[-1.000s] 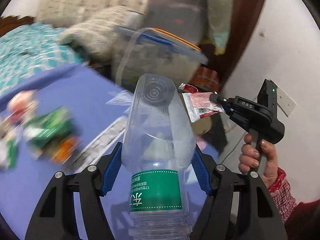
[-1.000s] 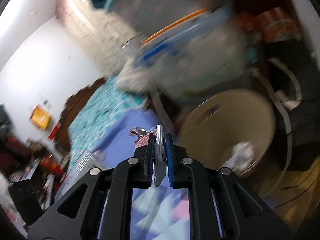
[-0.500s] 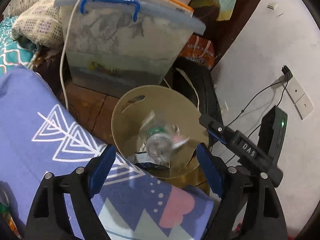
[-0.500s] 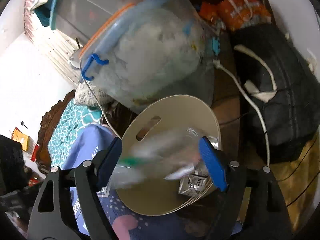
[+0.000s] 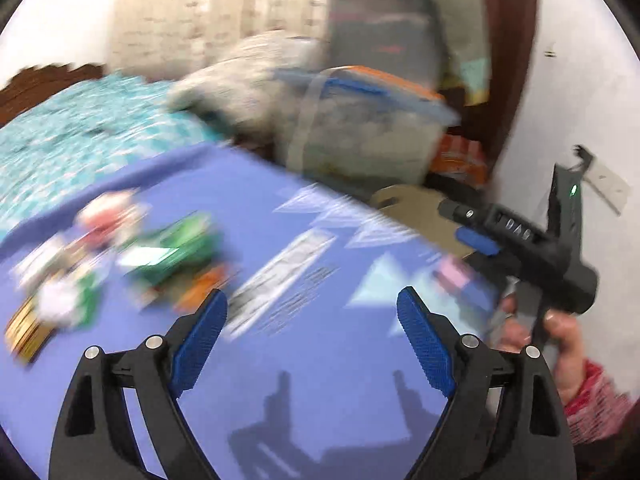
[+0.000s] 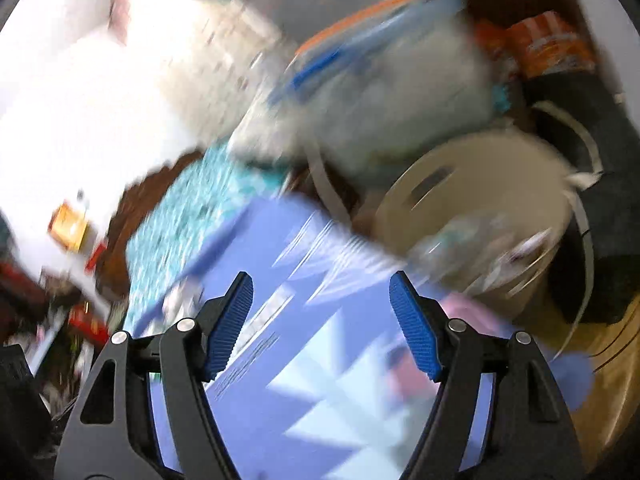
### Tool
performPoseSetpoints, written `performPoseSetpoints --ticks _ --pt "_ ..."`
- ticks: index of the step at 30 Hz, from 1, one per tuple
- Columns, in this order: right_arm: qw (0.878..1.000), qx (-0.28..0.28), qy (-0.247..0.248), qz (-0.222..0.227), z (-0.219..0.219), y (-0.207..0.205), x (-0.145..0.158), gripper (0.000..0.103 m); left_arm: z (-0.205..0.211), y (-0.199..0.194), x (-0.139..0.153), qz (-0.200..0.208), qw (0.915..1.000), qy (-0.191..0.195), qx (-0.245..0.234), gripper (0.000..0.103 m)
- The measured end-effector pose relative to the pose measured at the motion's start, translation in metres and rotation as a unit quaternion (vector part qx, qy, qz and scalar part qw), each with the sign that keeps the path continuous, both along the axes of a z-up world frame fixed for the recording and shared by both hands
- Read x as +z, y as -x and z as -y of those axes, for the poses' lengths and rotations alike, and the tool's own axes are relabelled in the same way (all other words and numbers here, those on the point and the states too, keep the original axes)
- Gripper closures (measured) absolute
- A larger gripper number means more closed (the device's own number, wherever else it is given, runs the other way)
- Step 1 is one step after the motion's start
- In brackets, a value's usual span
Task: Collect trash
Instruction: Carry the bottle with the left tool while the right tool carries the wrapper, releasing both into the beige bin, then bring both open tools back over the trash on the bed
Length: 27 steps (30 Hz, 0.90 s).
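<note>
Between pickups. Left gripper (image 5: 312, 328) opening, nothing between its jaws; right gripper (image 6: 320, 316) spread, empty. Wrappers (image 5: 160, 248) far left on cloth (image 5: 320, 380). Next: reach them, then beige bin (image 6: 480, 200).

Teal bedspread (image 5: 80, 136), lidded storage tub (image 5: 368, 128) behind purple cloth (image 5: 320, 360)

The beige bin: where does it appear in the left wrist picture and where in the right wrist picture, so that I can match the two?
Left wrist view: only the rim of the beige bin shows, right of centre, beyond the far edge of the purple cloth and behind the right gripper.
Right wrist view: the beige bin is at the right, open mouth visible, blurred trash inside.
Shared landmark: the purple cloth with pale triangles, next to the bin in both.
</note>
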State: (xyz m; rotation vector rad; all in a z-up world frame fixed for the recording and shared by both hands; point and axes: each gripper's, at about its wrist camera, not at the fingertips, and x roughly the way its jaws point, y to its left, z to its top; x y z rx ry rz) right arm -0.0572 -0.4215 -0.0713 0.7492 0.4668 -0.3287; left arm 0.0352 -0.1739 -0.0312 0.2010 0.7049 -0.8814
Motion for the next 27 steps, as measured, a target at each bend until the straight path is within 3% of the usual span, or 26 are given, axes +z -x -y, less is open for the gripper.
performPoseSetpoints --ticks 5,9,12,20,27 --pt "0.998 0.048 -0.011 -0.035 -0.055 -0.057 -0.015 0.031 -0.095 -0.024 -0.027 -0.004 0.9939 -0.022 0.108 0.02" --pt "0.997 0.059 -0.016 -0.051 -0.069 -0.09 -0.023 0.031 -0.139 -0.047 -0.042 -0.037 0.9857 -0.009 0.164 0.02" --pt "0.996 0.057 -0.007 -0.062 -0.067 -0.104 -0.028 0.031 -0.152 -0.052 -0.038 -0.041 0.983 0.024 0.177 0.02" --pt "0.997 0.041 -0.026 -0.066 -0.049 -0.091 -0.033 0.03 -0.149 -0.047 -0.037 -0.034 0.9855 0.032 0.163 0.02" --pt "0.996 0.038 -0.048 -0.067 -0.044 -0.087 -0.038 0.03 -0.152 -0.049 -0.037 -0.044 0.9824 0.05 0.174 0.017"
